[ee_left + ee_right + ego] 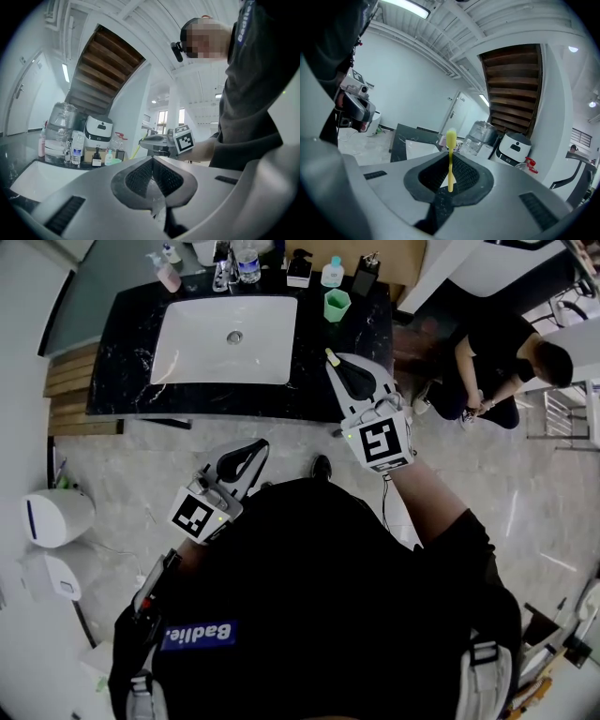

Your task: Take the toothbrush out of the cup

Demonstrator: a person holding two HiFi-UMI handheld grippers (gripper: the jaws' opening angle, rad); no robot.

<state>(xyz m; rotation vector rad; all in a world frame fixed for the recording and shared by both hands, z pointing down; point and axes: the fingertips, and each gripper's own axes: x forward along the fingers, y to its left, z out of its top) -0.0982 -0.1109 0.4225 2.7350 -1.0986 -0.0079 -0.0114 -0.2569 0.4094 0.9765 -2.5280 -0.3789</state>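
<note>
The right gripper (339, 367) is shut tight on the yellow toothbrush (450, 161). The thin handle sits between the two black pads, and the bristle end sticks up past the tips. The brush is out of the cup, up in the air, over the front edge of the dark desk (122, 343).

The left gripper (260, 446) is closed too, but it has nothing in it. It hangs low, near the person's body, away from the desk.

The green cup (337, 305) stands upright at the back of the desk, well apart from the brush. It is beside the white sink (178, 334). Some bottles (247, 263) stand in a row behind the sink.

So I think the taking-out part is done. What could go wrong now?

- The handle is thin and smooth. If the grip gets loose, the brush could slip down and drop.
- The gripper is right at the desk's edge, so a dropped brush may land on the floor and get dirty.
- Only a small bit of the handle is pinched. A quick swing could make the brush tip over sideways in the pads.
- Reaching back over the desk too fast could knock over the cup or the bottles.
</note>
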